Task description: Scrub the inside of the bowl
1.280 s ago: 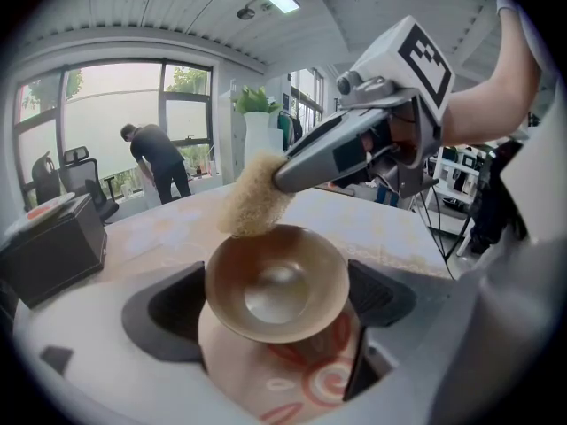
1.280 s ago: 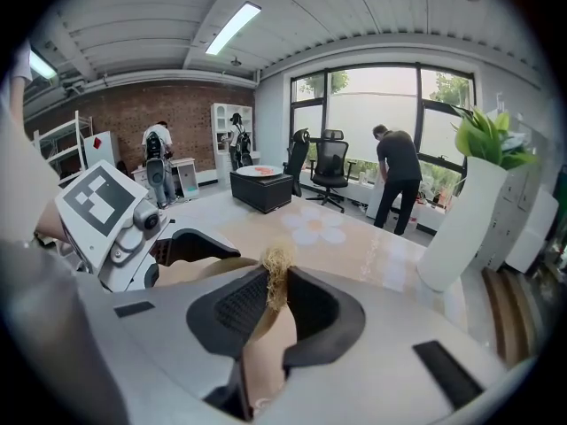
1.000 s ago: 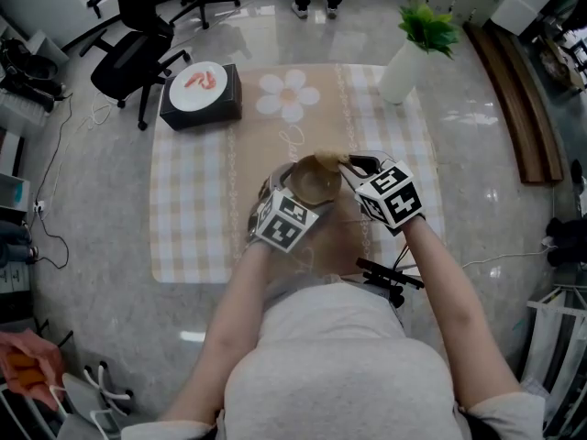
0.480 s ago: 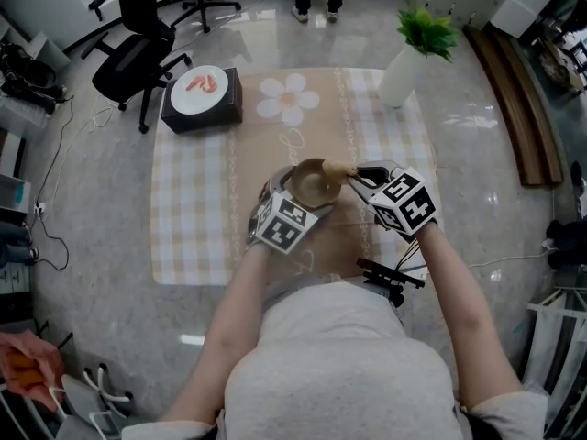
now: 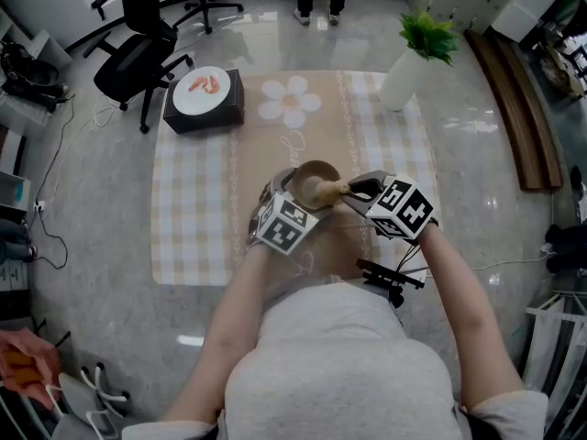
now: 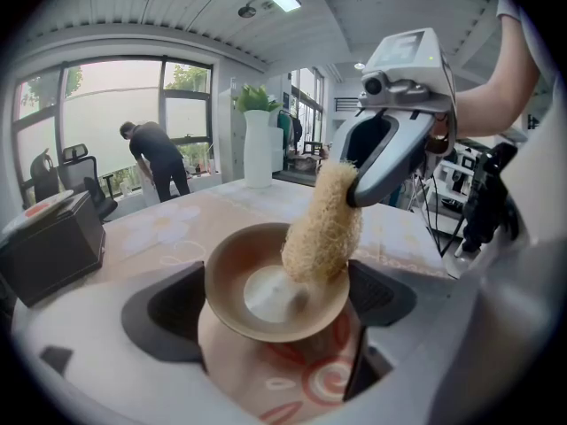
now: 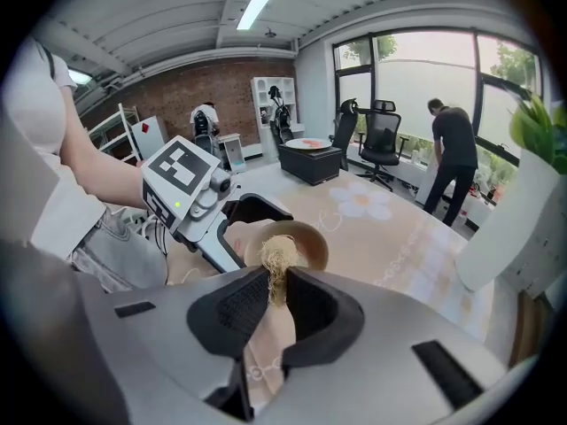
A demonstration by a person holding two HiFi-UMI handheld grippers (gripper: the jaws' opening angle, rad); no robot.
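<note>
Scrubbing looks underway, not finished; the bowl (image 6: 232,264) is pinched by the left hand-held gripper (image 6: 275,326) over the counter (image 5: 197,218); a loofah (image 6: 323,224) is clamped in the right hand-held gripper (image 7: 268,299) and pressed onto the inner wall around 3 o'clock; the rest is probably left to cover.

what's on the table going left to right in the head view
black box with a plate on top → bowl → white vase with a green plant
</note>
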